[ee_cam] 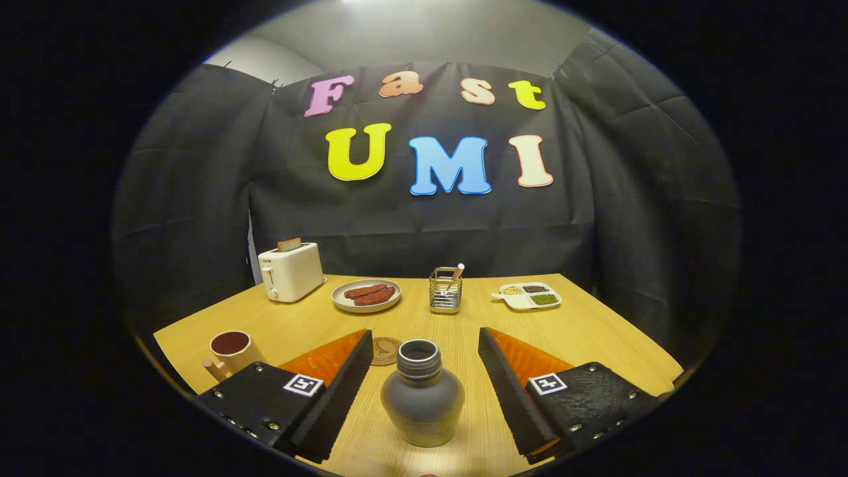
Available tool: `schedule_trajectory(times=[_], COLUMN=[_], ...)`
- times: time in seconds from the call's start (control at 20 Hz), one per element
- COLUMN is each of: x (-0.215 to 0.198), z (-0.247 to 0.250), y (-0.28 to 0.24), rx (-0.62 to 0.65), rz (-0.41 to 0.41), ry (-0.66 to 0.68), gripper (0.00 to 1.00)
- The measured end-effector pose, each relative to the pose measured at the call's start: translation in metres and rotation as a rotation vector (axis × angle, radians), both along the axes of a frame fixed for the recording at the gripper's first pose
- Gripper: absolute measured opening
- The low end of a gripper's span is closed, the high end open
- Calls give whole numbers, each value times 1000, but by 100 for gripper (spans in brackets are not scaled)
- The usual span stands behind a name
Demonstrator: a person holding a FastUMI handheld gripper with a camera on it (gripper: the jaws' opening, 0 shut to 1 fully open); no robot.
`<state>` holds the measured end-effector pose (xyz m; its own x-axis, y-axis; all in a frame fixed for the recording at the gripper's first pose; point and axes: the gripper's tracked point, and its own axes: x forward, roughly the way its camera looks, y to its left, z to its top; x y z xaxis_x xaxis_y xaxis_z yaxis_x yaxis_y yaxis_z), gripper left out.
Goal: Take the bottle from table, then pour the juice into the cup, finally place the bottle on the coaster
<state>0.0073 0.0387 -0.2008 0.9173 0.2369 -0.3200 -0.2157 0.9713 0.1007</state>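
A grey, round-bodied bottle (422, 397) with an open threaded neck stands upright on the wooden table (596, 338), between my two fingers. My gripper (424, 384) is open, with a clear gap on each side of the bottle; neither finger (344, 384) touches it. A beige cup (232, 351) with a handle and dark liquid inside stands beyond the left finger, to its left. A small round brown coaster (385, 351) lies on the table just beyond the bottle, partly hidden behind the left finger.
Along the table's far side stand a white toaster (290, 270) with toast, a plate (366, 295) of red-brown pieces, a wire holder (445, 289) and a divided white dish (528, 295). Black cloth walls close in behind and on both sides.
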Motion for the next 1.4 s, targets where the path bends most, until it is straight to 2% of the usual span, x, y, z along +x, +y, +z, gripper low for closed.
schedule_trajectory(times=[0.35,1.0,1.4], x=[-11,-26,-31], z=[-38,-95,-110], y=[5,6,2], rx=[-41,-50,-34], rz=[31,23,-8], ry=[69,214,260], gripper=[98,97,97])
